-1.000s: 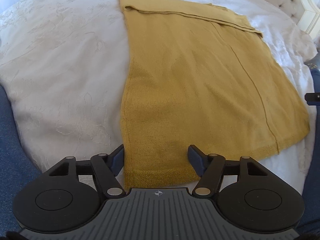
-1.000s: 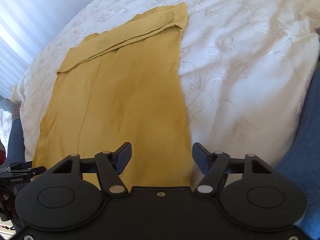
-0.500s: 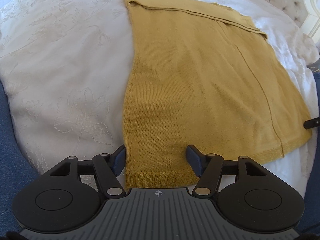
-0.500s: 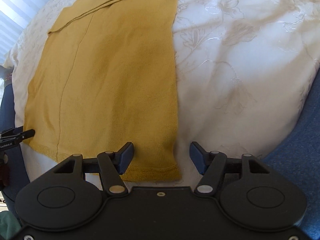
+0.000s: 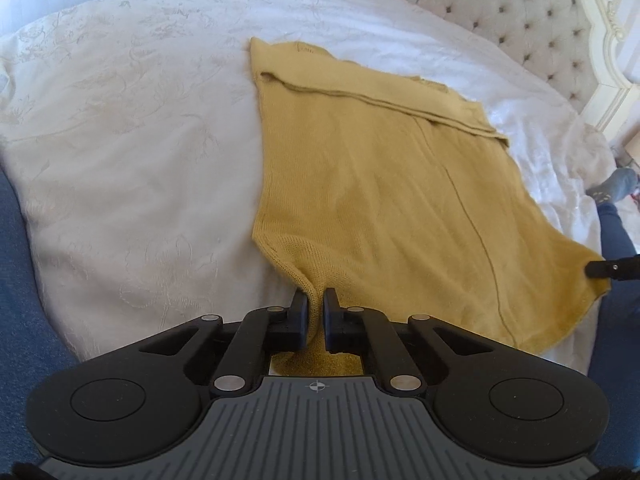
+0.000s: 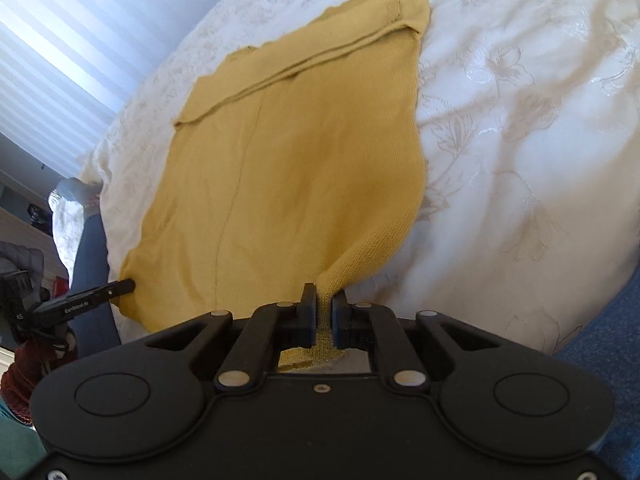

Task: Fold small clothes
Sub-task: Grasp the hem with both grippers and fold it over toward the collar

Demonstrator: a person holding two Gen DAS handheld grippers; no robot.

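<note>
A mustard yellow knit garment (image 5: 380,184) lies flat on a white bed, its far end folded over into a band. It also shows in the right wrist view (image 6: 296,152). My left gripper (image 5: 316,308) is shut on the garment's near left hem corner, which bunches up between the fingers. My right gripper (image 6: 323,312) is shut on the near right hem corner, lifted slightly off the bed. The right gripper's tip shows at the right edge of the left wrist view (image 5: 600,270); the left gripper's tip shows in the right wrist view (image 6: 120,286).
The white embroidered bedspread (image 5: 120,128) spreads wide around the garment. A tufted headboard (image 5: 520,20) stands at the far right. The person's blue-clad legs (image 5: 616,240) are at the bed's near edge. A window with blinds (image 6: 60,32) is at the left.
Both grippers went from open, straddling the hem corners, to shut on them. The corners now bunch and rise slightly; both cameras have tilted up.
</note>
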